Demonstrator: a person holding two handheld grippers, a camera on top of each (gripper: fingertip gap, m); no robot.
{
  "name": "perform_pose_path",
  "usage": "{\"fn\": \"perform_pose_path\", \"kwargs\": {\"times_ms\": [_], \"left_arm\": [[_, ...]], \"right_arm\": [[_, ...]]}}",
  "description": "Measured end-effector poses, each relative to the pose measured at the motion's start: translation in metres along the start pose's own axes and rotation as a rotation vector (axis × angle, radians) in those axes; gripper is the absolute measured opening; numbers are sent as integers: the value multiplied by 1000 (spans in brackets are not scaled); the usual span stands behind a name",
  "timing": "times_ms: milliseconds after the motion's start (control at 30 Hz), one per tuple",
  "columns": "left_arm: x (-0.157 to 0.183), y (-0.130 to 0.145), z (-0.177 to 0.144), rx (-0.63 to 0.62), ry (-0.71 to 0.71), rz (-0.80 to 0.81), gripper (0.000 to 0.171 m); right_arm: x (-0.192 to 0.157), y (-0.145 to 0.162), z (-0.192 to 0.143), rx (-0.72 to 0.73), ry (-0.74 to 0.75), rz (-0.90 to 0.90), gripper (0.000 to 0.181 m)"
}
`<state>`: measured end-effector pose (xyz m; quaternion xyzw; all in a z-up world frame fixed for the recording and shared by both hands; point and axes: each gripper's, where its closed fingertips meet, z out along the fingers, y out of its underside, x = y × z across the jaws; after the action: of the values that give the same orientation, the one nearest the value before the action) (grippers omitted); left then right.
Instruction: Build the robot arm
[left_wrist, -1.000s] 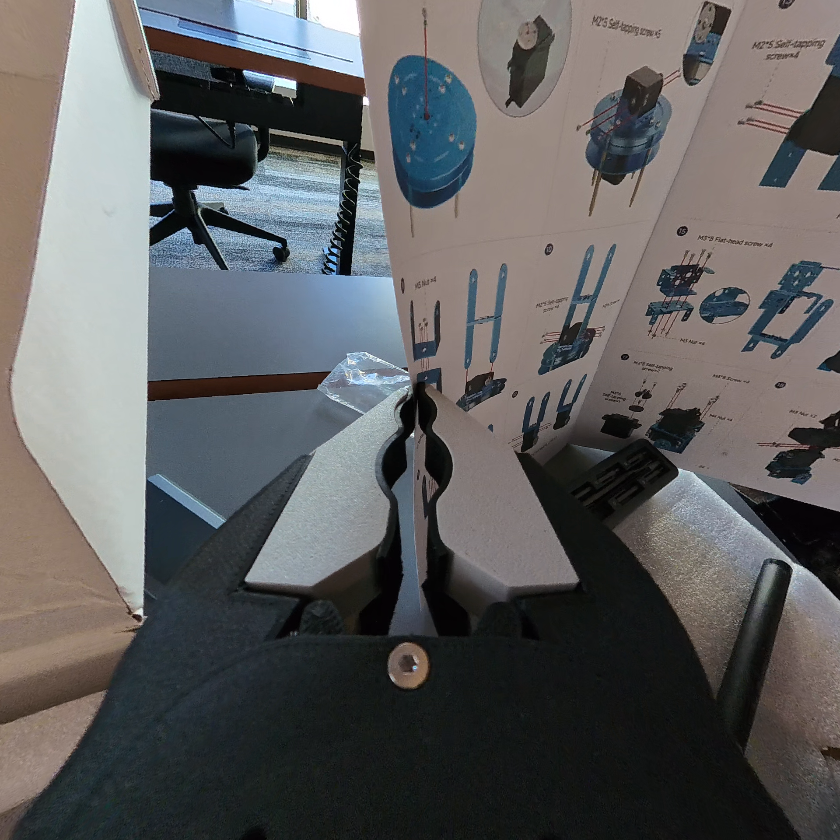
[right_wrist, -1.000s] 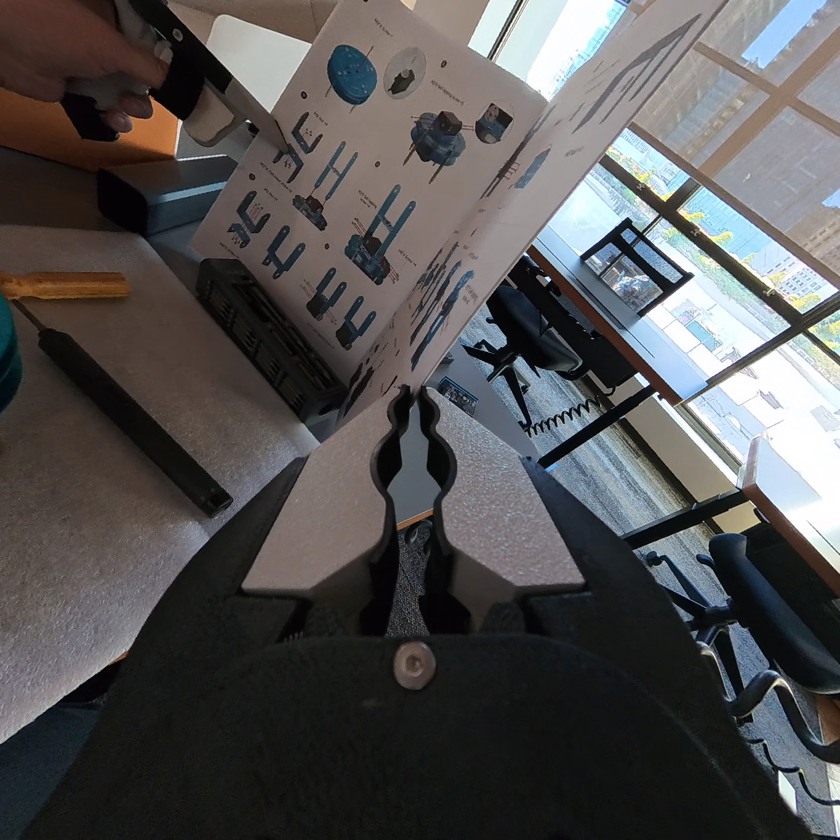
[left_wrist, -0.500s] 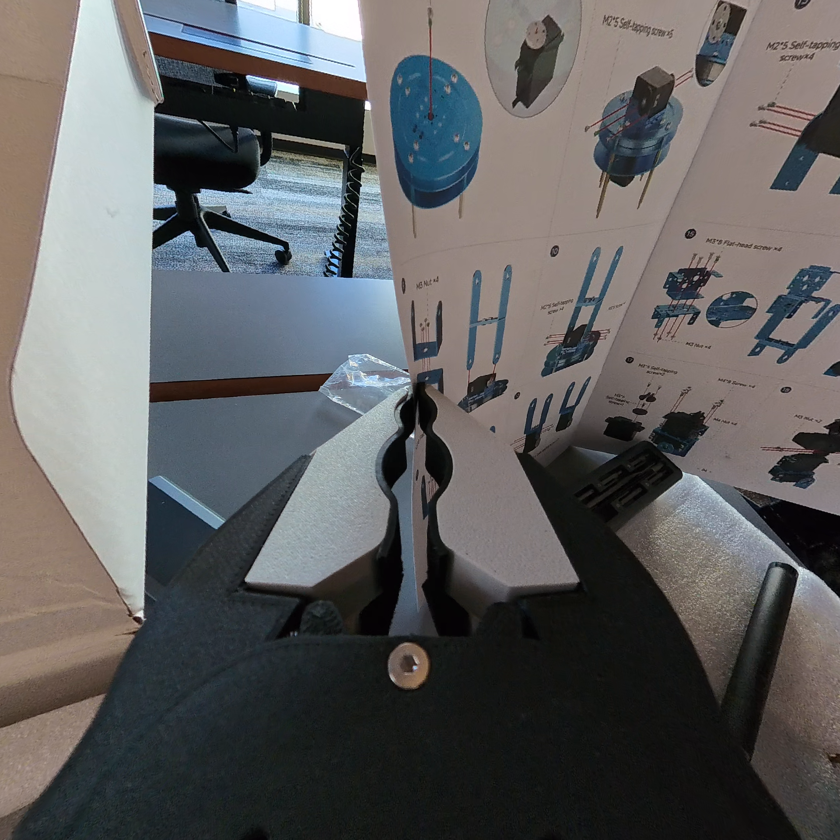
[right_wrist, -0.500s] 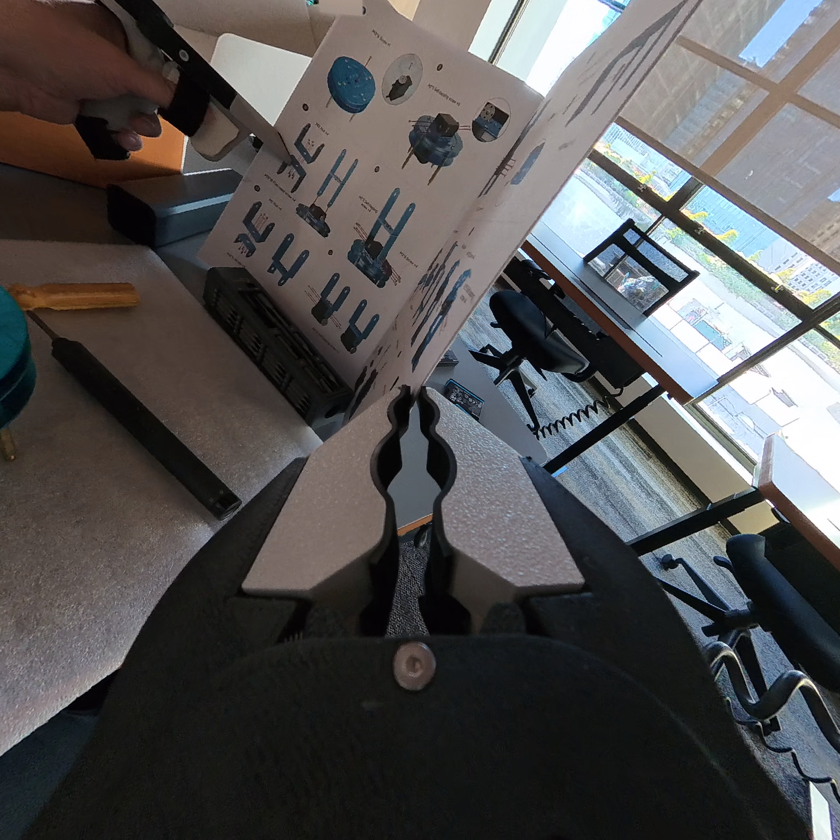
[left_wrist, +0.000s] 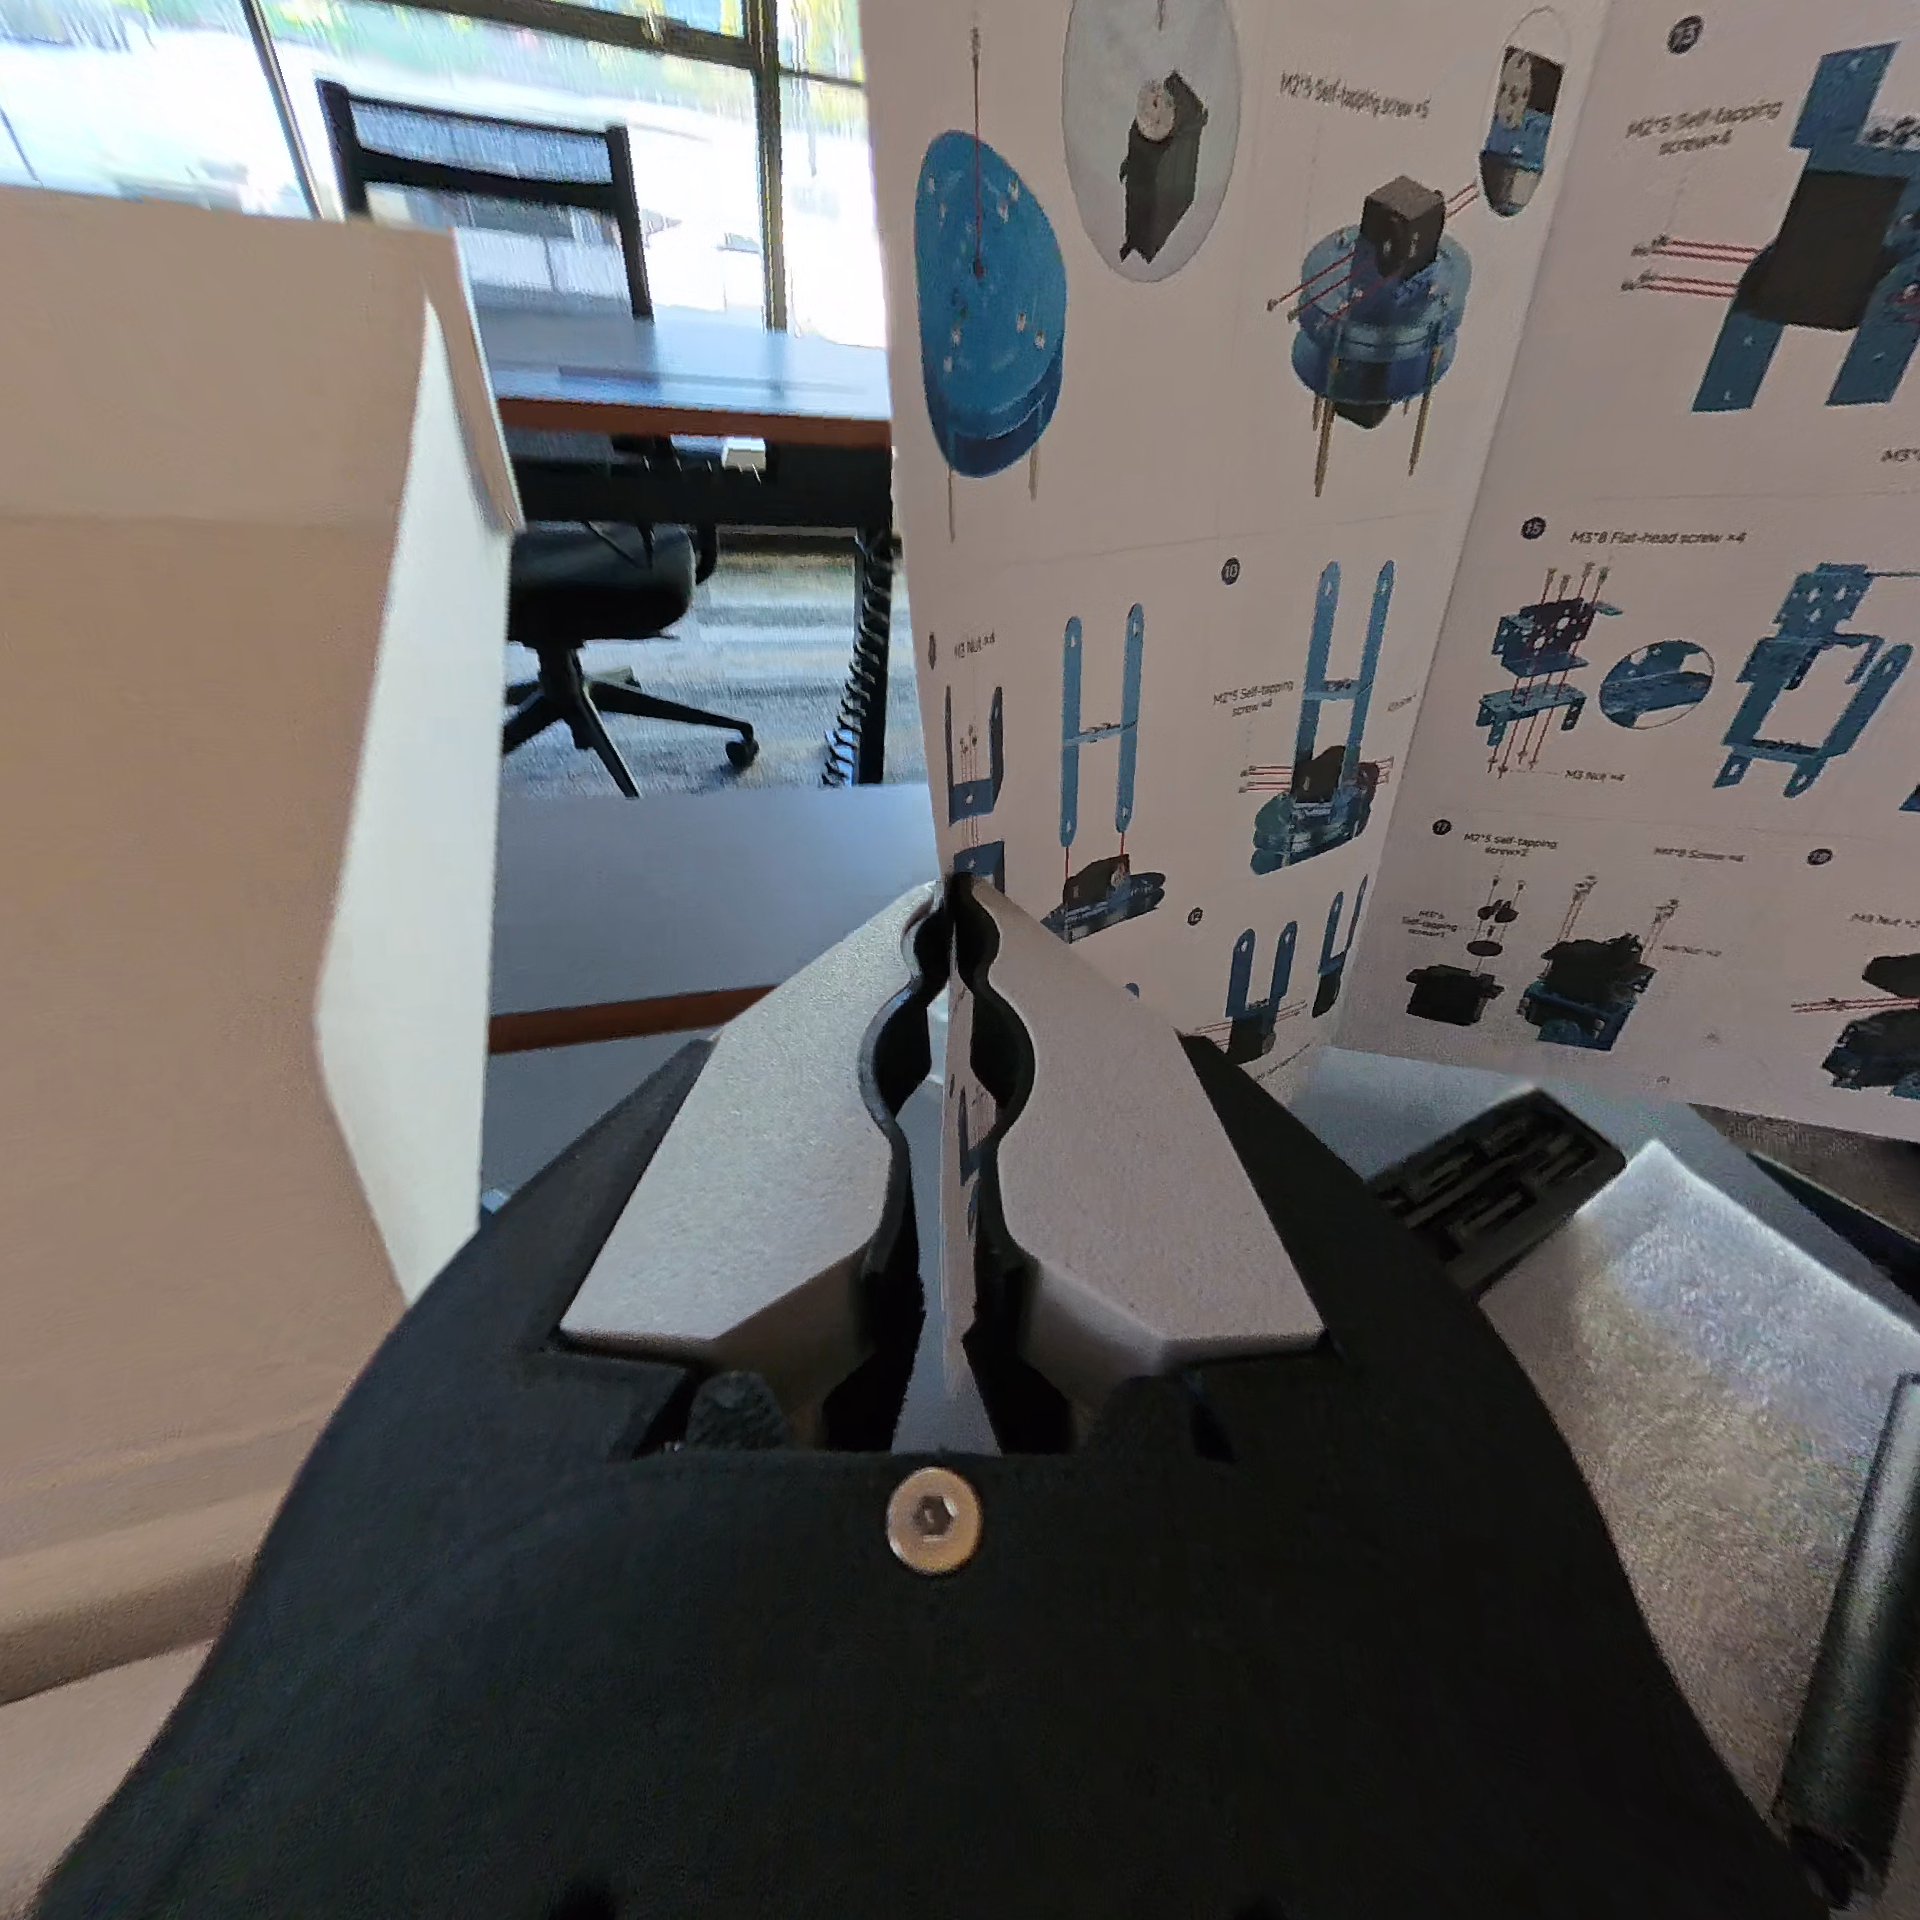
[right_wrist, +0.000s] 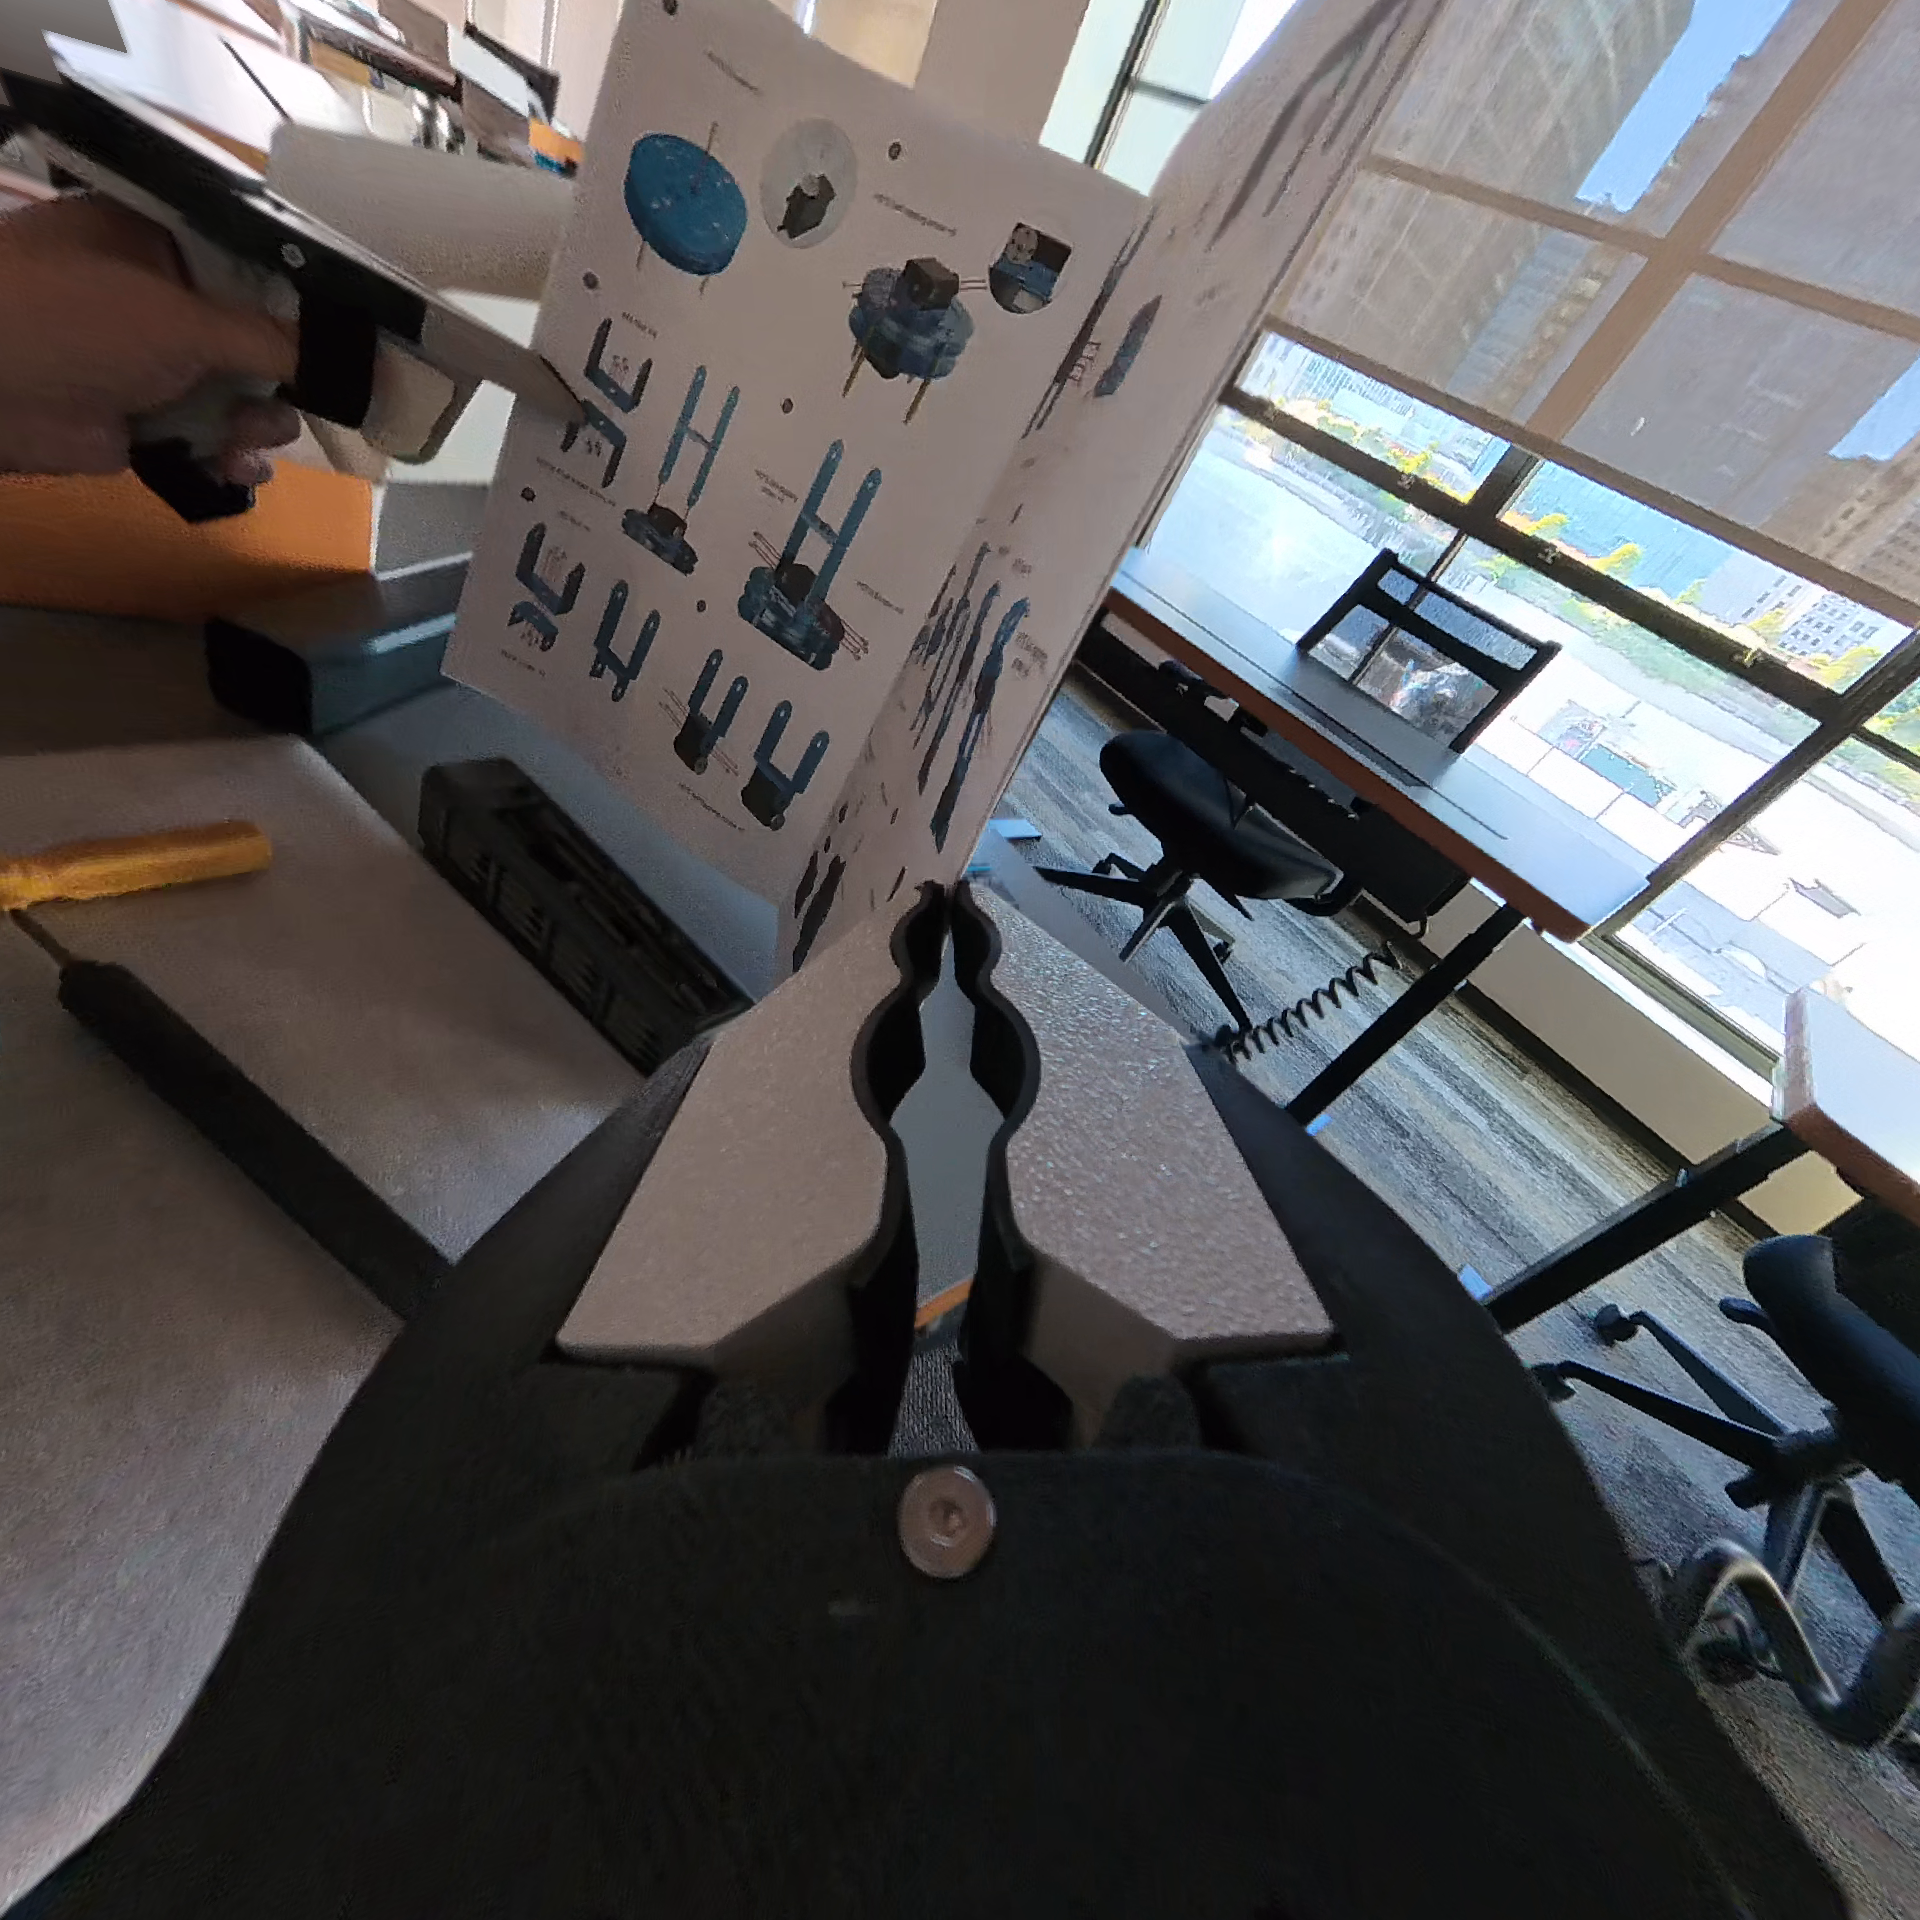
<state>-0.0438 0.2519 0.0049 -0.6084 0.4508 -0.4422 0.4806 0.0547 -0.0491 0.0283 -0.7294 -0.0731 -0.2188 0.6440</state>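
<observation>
A large folded instruction sheet (left_wrist: 1299, 540) with blue and black assembly drawings is held upright above the table. My left gripper (left_wrist: 954, 888) is shut on its left edge; the paper runs down between the jaws. My right gripper (right_wrist: 948, 896) is shut on the sheet's (right_wrist: 790, 488) lower right corner near a fold. In the right wrist view the left gripper (right_wrist: 561, 390) pinches the sheet's far edge, with a person's hand (right_wrist: 114, 353) behind it.
A black slotted plastic part (right_wrist: 571, 914) lies on grey foam (right_wrist: 260, 1039) under the sheet. A yellow-handled screwdriver (right_wrist: 135, 862) and a black bar (right_wrist: 239, 1122) lie on the foam. A cardboard box flap (left_wrist: 208, 727) stands left. Office chairs (right_wrist: 1205, 831) and desks (right_wrist: 1382, 769) stand behind. About 30 centimeters separates my left fingertips from my right.
Both grippers have lifted the sheet higher and tilted up; the views now show more window and less table. Both grips are unchanged.
</observation>
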Motion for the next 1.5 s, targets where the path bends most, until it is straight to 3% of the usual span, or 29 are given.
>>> {"fn": "perform_pose_path", "kwargs": {"times_ms": [133,333,433,567,767,900,1167,1333,1500], "left_arm": [[4,-34,-19,81,17,8,0],[43,-88,-71,109,111,91,0],[63,-99,-118,69,186,131,0],[67,-95,-209,25,278,95,0],[55,-55,-359,8,360,-116,0],[64,-4,-420,-55,385,-218,0],[74,87,-468,-265,459,-365,0],[62,123,-480,-331,489,-485,0],[42,148,-489,-371,445,-507,0]], "right_arm": [[9,-25,-1,72,7,22,0],[4,-76,-32,104,1,0,0],[-18,-102,-53,125,-88,90,0],[-57,-135,-80,141,-247,234,0],[-139,-160,-114,92,-580,531,0],[-194,-134,-131,-3,-629,612,0],[-297,-74,-178,-223,-641,853,0],[-330,-58,-194,-276,-619,912,0],[-349,-50,-194,-304,-625,925,0]]}}
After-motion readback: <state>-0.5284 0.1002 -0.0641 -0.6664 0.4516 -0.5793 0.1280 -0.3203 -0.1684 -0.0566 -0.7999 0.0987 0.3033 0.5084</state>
